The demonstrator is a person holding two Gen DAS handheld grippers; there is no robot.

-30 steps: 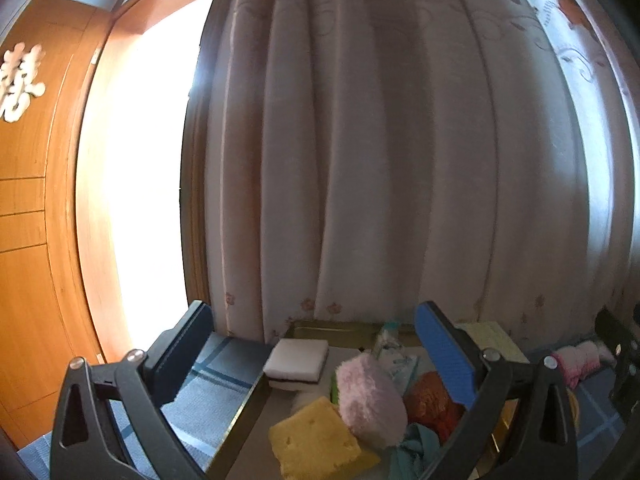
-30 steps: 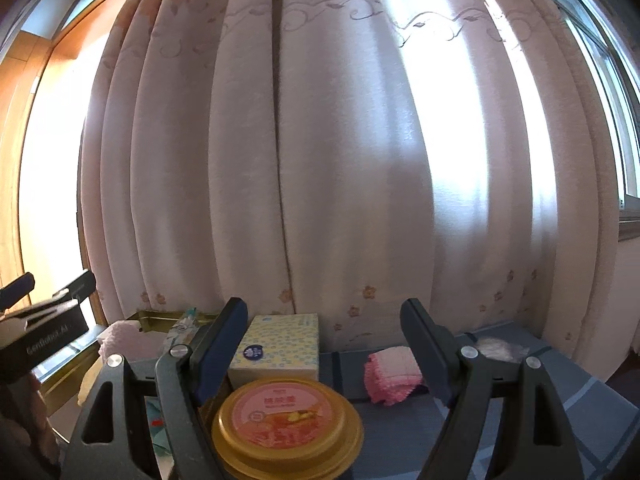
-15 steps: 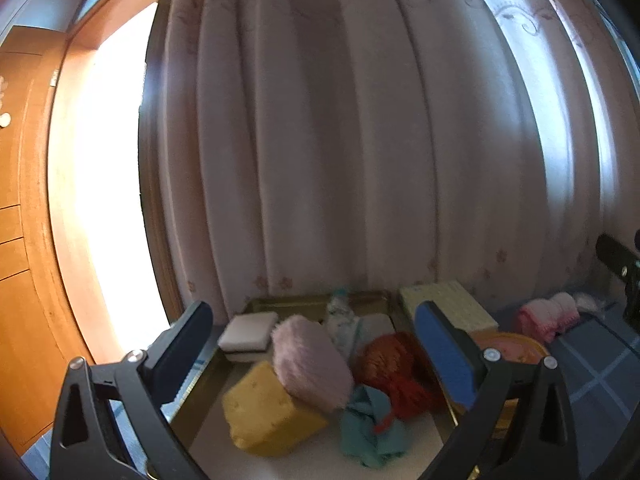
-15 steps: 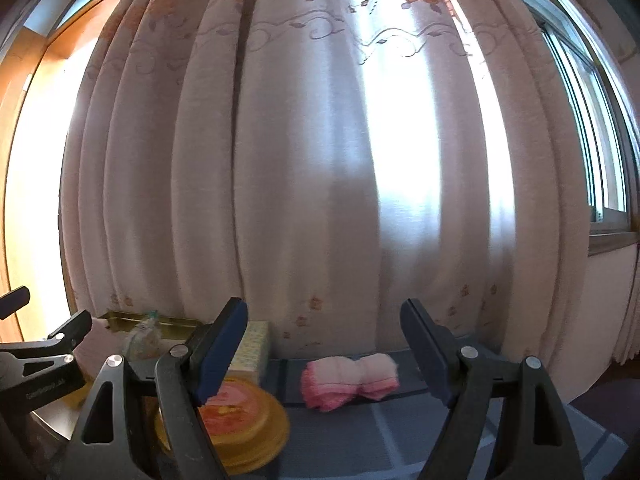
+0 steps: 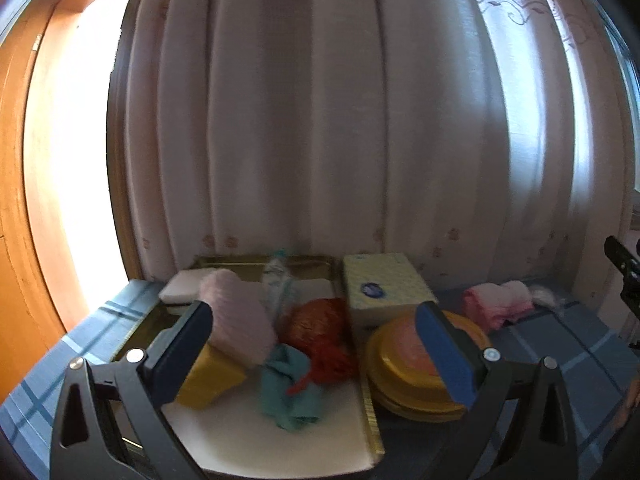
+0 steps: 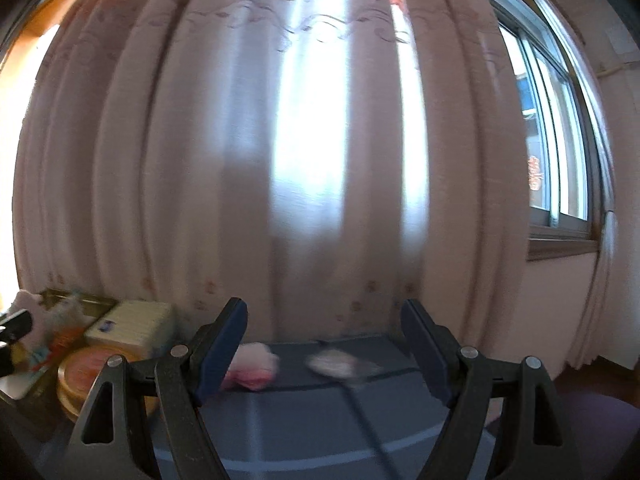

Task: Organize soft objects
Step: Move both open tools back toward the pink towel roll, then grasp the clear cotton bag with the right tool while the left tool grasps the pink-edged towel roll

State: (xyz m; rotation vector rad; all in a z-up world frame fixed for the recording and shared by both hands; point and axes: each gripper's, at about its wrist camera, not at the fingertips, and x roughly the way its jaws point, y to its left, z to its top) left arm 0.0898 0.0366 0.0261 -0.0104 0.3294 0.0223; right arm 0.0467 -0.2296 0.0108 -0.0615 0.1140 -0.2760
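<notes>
A gold tray (image 5: 371, 420) holds soft things: a yellow sponge (image 5: 212, 376), a fluffy pink pad (image 5: 236, 316), a white sponge (image 5: 180, 292), a teal cloth (image 5: 290, 388) and a red-orange mesh ball (image 5: 320, 332). My left gripper (image 5: 316, 348) is open and empty, above the tray's front. A folded pink cloth (image 5: 496, 304) lies on the blue checked cloth to the right; it also shows in the right wrist view (image 6: 252, 368). A pale fluffy piece (image 6: 340, 364) lies beside it. My right gripper (image 6: 324, 352) is open and empty, in front of these two.
A yellow tissue box (image 5: 380, 288) and a round gold tin with an orange lid (image 5: 408, 364) stand right of the tray. Pink curtains hang close behind the table. A window (image 6: 560, 140) is at the right, a wooden door frame (image 5: 16, 160) at the left.
Both cameras have swung to the right. The tray has shifted left in the left view. The right view now centres on the pink cloth and the fluffy piece. Both grippers stay open.
</notes>
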